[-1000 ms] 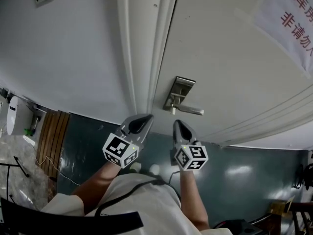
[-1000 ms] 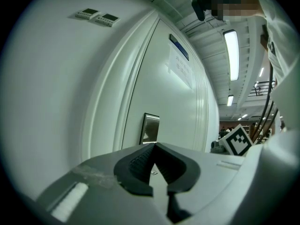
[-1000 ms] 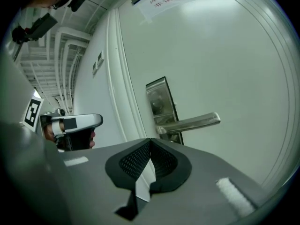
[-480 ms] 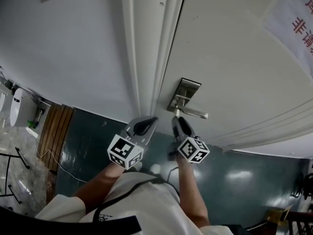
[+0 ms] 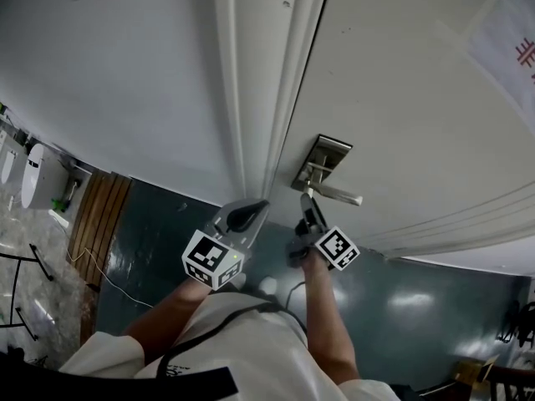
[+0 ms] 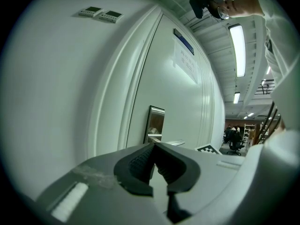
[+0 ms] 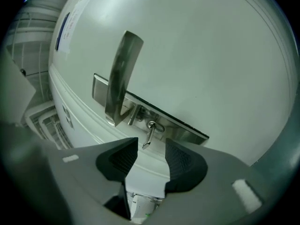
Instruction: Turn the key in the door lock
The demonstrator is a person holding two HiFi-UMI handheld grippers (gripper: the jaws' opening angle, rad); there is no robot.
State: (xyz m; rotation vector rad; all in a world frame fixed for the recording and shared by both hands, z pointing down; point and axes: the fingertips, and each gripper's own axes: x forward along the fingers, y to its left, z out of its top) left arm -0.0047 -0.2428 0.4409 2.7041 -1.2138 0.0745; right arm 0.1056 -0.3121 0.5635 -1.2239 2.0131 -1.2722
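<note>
The key (image 7: 149, 134) sits in the lock with neither gripper on it, so the turn looks either finished or not yet begun; its angle alone does not settle which, and a firm pinch on the key's head would be needed for any further turning. The right gripper (image 7: 151, 146), rolled on its side, has its jaws opening wide, the ribbed pads (image 7: 180, 161) bare and nothing pressed between them. The key hangs just beyond its tips, in line with the gap but untouched. Behind the key lies the steel lock plate (image 7: 187, 130), with the lever handle (image 7: 119, 81) farther along it, both on the white door (image 7: 211, 46). The left gripper (image 6: 154, 146) waits beside the right one, jaws together and empty, pointing at the door's edge, well short of the lock.
</note>
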